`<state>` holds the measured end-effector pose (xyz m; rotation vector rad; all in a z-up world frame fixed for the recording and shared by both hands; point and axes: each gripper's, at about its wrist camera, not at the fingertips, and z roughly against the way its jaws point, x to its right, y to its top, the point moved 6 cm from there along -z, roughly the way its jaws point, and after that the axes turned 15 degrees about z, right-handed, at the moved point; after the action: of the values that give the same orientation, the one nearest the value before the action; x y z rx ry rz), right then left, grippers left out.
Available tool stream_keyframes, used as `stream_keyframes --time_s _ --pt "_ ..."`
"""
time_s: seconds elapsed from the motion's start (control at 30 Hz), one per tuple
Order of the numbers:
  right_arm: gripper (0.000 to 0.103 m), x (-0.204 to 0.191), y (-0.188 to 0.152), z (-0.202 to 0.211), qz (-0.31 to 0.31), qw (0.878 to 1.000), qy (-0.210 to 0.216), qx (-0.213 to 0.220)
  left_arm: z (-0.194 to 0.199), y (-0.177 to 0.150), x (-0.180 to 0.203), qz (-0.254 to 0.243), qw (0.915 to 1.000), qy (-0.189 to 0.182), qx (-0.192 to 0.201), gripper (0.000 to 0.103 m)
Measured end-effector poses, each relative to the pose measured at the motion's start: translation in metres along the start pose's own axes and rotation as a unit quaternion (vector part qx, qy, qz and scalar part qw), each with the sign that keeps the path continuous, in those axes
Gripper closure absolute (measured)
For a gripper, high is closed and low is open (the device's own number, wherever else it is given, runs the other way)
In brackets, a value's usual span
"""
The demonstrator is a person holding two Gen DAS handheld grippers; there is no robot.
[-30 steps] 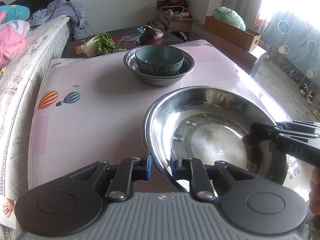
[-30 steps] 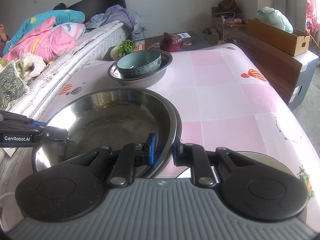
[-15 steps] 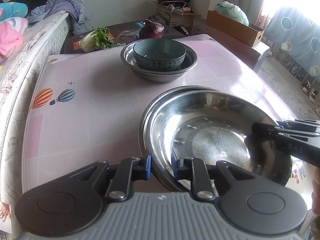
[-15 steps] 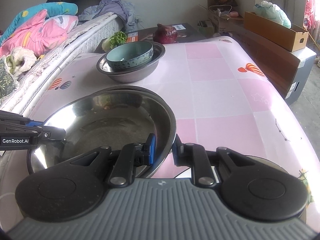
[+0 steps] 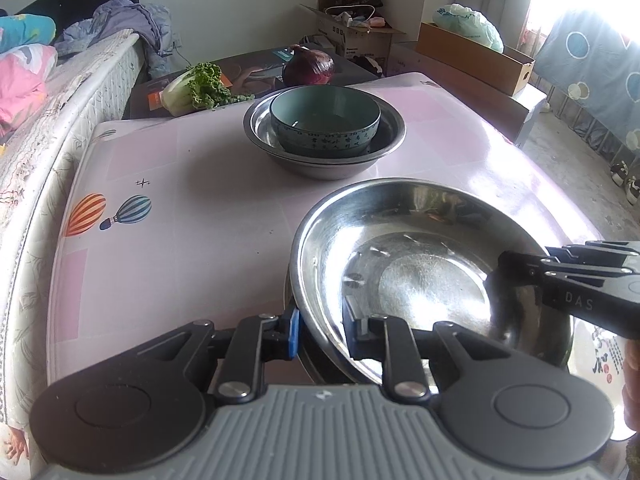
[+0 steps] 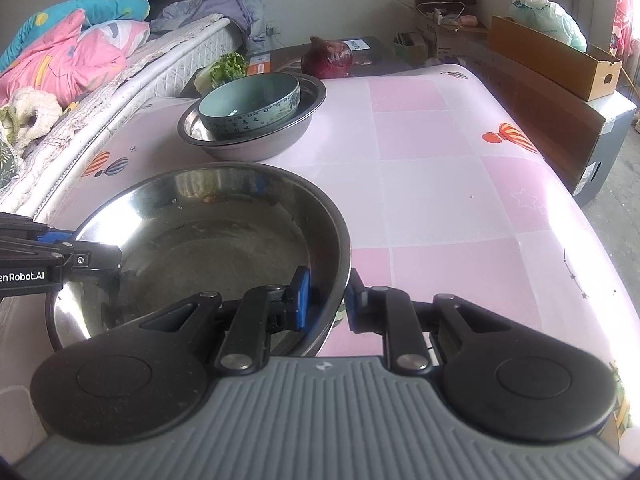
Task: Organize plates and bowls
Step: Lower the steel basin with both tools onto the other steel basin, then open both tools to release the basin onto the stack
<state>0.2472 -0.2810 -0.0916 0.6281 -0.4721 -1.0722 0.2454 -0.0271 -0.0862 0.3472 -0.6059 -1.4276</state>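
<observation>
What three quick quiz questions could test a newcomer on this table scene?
1. True or false: both hand-held grippers clamp the rim of the large shiny steel basin.
2. What sits inside the smaller steel basin farther back?
A. a red onion
B. a teal ceramic bowl
C. a leafy cabbage
3. Name the round purple vegetable beyond the pink checked tablecloth.

Key: 1 true: left hand-held gripper and right hand-held gripper each pinch the rim. 2 B. 3 red onion.
</observation>
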Motion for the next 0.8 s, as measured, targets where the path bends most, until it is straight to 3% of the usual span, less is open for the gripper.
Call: stream_keyframes --time_s 0.53,0.67,0.8 --pt "0.084 0.0 0.002 0.002 -0.001 1.0 -0.001 0.0 0.015 0.001 0.008 -0.022 0.9994 0.007 0.024 0.068" --pt "0.081 0.002 0.0 0.01 -0.01 1.0 0.005 0.005 0.023 0.0 0.009 -0.02 0.9993 0.006 0.031 0.055" --pt "0.071 0.004 -0.003 0.021 -0.018 1.0 0.003 0.012 0.033 -0.004 0.011 -0.018 0.9992 0.006 0.036 0.044"
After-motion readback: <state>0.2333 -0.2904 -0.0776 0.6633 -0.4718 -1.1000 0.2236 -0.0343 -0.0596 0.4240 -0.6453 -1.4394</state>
